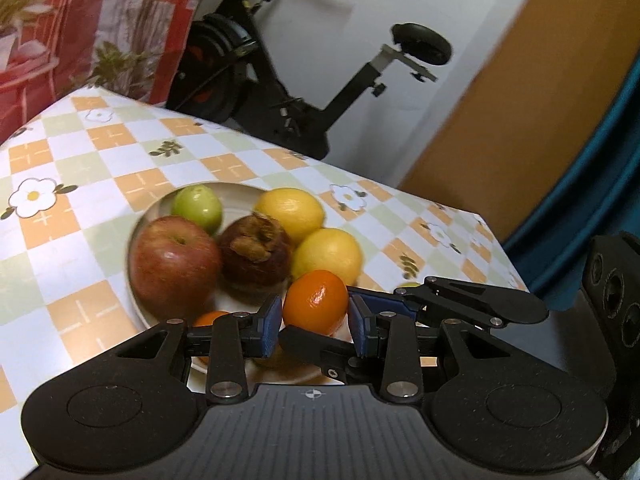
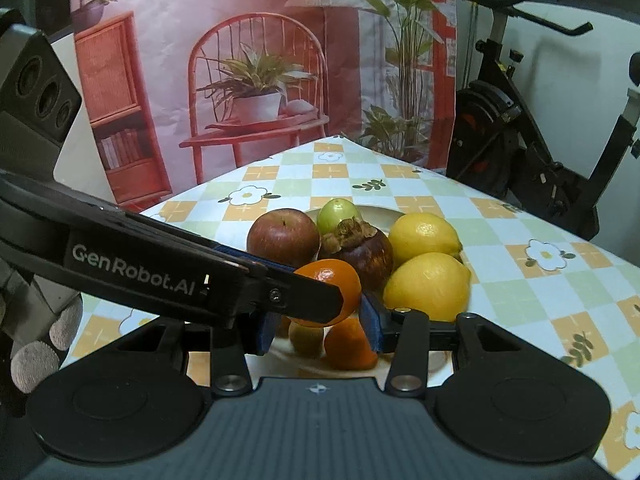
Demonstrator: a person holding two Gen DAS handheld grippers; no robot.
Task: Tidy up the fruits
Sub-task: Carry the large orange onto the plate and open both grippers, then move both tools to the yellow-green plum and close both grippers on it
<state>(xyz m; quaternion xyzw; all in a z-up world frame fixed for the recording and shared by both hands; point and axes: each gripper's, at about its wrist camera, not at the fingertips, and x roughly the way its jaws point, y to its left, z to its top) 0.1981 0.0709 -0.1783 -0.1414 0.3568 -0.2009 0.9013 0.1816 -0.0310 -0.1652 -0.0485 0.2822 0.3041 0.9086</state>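
Observation:
A small orange (image 1: pixel 316 302) hangs just above the beige plate (image 1: pixel 236 191), between the blue pads of my left gripper (image 1: pixel 316 320), which is shut on it. My right gripper's fingers (image 1: pixel 480 300) cross in from the right and clamp the same orange. In the right wrist view the orange (image 2: pixel 336 280) sits between the pads of my right gripper (image 2: pixel 320 330), half hidden by the left gripper's finger (image 2: pixel 240 276). On the plate (image 2: pixel 380 216) lie a red apple (image 2: pixel 284 236), a green fruit (image 2: pixel 338 212), a mangosteen (image 2: pixel 356 252), two lemons (image 2: pixel 428 284) and another orange (image 2: pixel 348 348).
The table wears a checked flower cloth (image 1: pixel 80 160); its far edge runs close behind the plate. An exercise bike (image 2: pixel 520 140) stands beyond it, beside a printed backdrop (image 2: pixel 260 60). A gloved hand (image 2: pixel 36 356) shows at the left. Teal fabric (image 1: pixel 600 200) hangs at the right.

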